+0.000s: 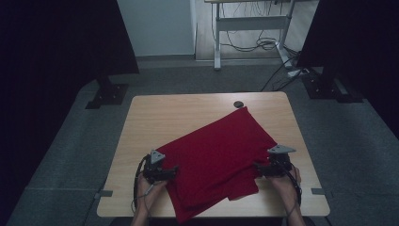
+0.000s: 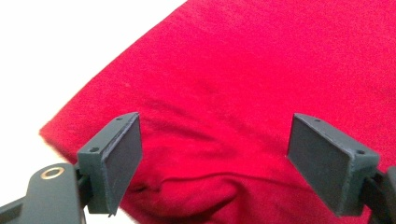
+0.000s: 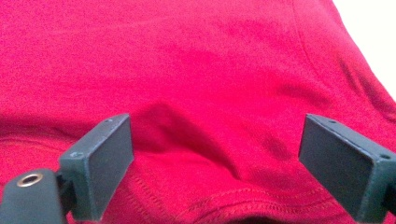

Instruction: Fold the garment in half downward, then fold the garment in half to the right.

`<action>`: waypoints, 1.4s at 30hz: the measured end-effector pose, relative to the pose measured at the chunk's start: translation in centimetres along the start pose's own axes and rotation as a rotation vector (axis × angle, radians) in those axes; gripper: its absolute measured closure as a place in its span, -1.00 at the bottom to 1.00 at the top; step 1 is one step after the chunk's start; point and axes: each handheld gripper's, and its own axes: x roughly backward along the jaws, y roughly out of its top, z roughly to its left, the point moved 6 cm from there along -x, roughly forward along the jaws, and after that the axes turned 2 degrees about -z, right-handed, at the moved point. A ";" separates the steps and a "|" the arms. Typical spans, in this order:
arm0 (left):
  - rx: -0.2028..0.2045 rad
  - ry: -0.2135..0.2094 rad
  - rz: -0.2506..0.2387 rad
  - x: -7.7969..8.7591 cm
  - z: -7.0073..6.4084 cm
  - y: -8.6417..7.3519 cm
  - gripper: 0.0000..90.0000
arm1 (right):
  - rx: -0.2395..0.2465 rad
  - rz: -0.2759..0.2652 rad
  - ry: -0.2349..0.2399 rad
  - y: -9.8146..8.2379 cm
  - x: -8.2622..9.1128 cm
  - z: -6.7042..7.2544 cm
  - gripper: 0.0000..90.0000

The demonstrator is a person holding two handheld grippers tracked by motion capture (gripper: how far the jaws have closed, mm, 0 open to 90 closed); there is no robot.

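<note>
Red knit cloth [image 1: 214, 157], folded in layers, lies on the near half of the wooden table [image 1: 155, 117]; every place below is given from that cloth.

High view: its long axis runs on the diagonal, from the near-left corner at the table's front edge up to the far-right corner beside a small dark disc [image 1: 239, 104]. The left gripper [image 1: 173, 173] sits at the cloth's left edge, jaws pointing inward across the fabric. The right gripper [image 1: 259, 169] sits at the cloth's right edge, likewise pointing inward. Both stand level with the cloth's nearer half, one on each flank. Neither is noticeably closer than the other.

Left gripper view: the left gripper [image 2: 212, 158] stands released, pads well apart, nothing pressed between them. The cloth lies straight ahead and beneath, a rumpled fold directly between the jaws and the cloth's edge running off to the left of the view.

Right gripper view: the right gripper [image 3: 215, 163] is likewise released, pads spread wide and clear of the fabric. A stitched hem of the cloth curves between the jaws low in the view, with the flat body of the cloth ahead.

Judgement: any coming pinch turns on each gripper closing on the edge directly ahead, the two working from opposite flanks across the cloth's short axis.
</note>
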 end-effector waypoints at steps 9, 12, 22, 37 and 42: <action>0.043 0.052 -0.047 3.1 3.6 -0.8 -0.62 | 0.009 -0.009 -0.008 -0.4 2.5 0.2 -0.79; 0.060 0.065 -0.046 3.6 4.6 -1.5 -0.61 | -0.008 -0.010 -0.023 -1.6 3.7 -0.4 -0.79; 0.112 0.101 0.053 2.7 7.1 -4.3 -0.61 | -0.036 0.015 -0.043 -3.5 4.3 -1.2 -0.79; 0.108 0.109 0.081 1.8 7.4 -4.8 -0.91 | -0.048 0.044 -0.072 -6.1 4.1 -1.8 -0.87; 0.115 0.114 0.081 1.8 7.3 -4.8 -0.91 | -0.045 0.046 -0.070 -6.1 4.1 -1.8 -0.89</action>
